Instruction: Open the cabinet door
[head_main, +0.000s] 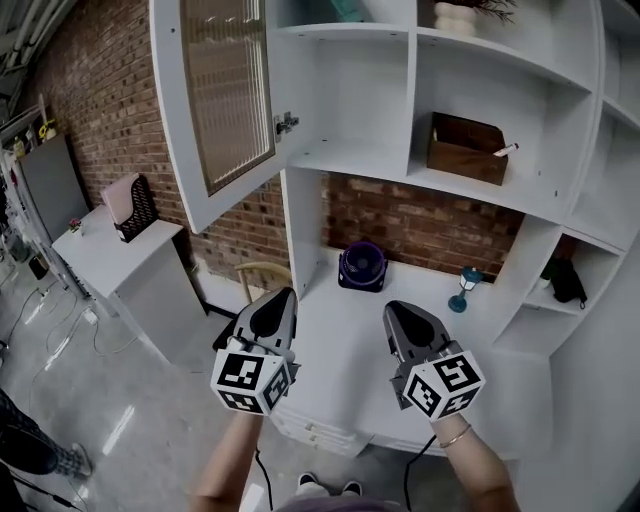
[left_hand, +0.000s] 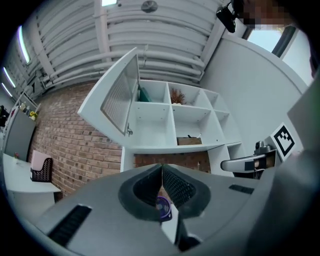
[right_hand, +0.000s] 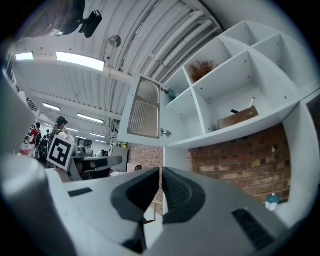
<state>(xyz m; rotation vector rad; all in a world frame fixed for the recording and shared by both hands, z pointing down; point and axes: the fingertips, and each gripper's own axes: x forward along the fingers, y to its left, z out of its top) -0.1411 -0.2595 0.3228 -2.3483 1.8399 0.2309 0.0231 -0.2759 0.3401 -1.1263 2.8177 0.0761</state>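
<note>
White desk top (head_main: 340, 345), centre of frame: purple fan (head_main: 362, 266) at the back, small teal object (head_main: 466, 289) to its right, well apart. Cabinet shelf (head_main: 345, 158) above: open wooden box (head_main: 466, 148), upper right. Small white table (head_main: 115, 262), left side: black mesh rack (head_main: 133, 208) with something pink in it.

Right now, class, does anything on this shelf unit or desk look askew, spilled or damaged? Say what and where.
Nothing stands out. The cabinet door hangs wide open, intact; the wooden box sits flat on its shelf; the purple fan stands upright on the desk. No spill shows.
</note>
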